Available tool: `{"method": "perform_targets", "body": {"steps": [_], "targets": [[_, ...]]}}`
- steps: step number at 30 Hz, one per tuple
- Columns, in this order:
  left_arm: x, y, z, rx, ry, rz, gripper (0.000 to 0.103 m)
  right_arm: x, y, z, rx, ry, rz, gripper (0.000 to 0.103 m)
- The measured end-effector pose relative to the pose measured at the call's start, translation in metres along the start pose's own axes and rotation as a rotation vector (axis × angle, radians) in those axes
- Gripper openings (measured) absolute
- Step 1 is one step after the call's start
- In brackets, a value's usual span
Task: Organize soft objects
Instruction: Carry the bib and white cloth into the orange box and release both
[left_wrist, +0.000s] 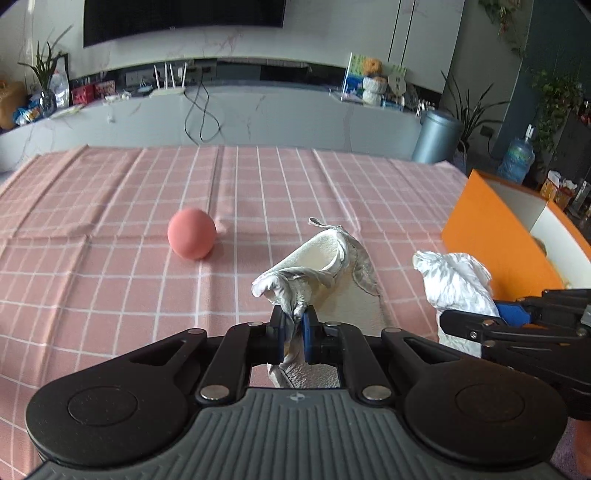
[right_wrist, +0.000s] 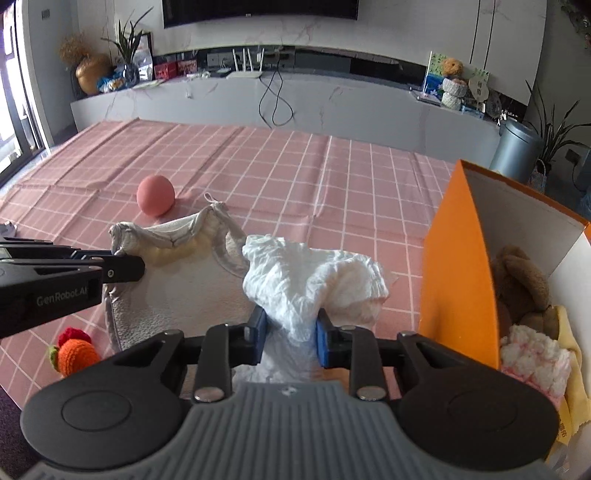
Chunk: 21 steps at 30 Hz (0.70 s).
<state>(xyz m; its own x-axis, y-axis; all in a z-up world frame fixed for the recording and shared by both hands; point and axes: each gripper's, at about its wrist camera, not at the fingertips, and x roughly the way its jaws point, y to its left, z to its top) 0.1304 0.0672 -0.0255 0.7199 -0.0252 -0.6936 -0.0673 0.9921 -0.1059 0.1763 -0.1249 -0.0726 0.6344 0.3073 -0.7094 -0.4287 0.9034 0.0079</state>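
The step in hand looked like the pick-up of two cloths at once, with the box (right_wrist: 458, 258) as the likely goal, since a plush bear (right_wrist: 521, 280), a pink-white fluffy piece (right_wrist: 535, 358) and a yellow cloth (right_wrist: 576, 365) already lay inside it. The left gripper (left_wrist: 293, 325) was clamped on a bunched corner of the towel (left_wrist: 321, 266), whose body spread ahead of and to the right of its tips. The right gripper (right_wrist: 291, 328) was closed around the neck of the white cloth (right_wrist: 310, 273), which ballooned just ahead of its fingers; the box stood just to its right, its near wall close beside the cloth. Next, I judged, each load needed lifting clear of the tablecloth (left_wrist: 110, 206) and over the box's rim without snagging the wall. A ball (left_wrist: 191, 233) sat ahead-left of the left gripper, well apart, and a knitted fruit (right_wrist: 75, 352) lay below-left of the right gripper, both not yet gathered
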Motion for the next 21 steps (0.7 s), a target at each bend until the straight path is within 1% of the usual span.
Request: {"method": "perform_targets", "body": {"steps": [3,6,11,14,18,21], "targets": [[-0.013,-0.002,0.007,0.0,-0.043,0.001,0.01,-0.017,-0.003,0.002,0.023,-0.051,0.025,0.025],[-0.028,-0.006,0.011,0.006,-0.08,-0.002,0.009,-0.034,-0.007,0.004,0.034,-0.093,0.022,0.025],[-0.056,-0.017,0.02,0.016,-0.153,-0.026,0.009,-0.073,-0.018,0.004,0.09,-0.195,0.038,0.025],[-0.069,-0.027,0.024,0.013,-0.184,-0.068,0.009,-0.096,-0.025,0.0,0.121,-0.25,0.037,0.025],[-0.08,-0.044,0.027,0.029,-0.22,-0.12,0.009,-0.122,-0.036,-0.008,0.128,-0.304,-0.001,0.025],[-0.084,-0.058,0.028,0.049,-0.231,-0.161,0.009,-0.141,-0.05,-0.013,0.148,-0.342,-0.034,0.025]]}}
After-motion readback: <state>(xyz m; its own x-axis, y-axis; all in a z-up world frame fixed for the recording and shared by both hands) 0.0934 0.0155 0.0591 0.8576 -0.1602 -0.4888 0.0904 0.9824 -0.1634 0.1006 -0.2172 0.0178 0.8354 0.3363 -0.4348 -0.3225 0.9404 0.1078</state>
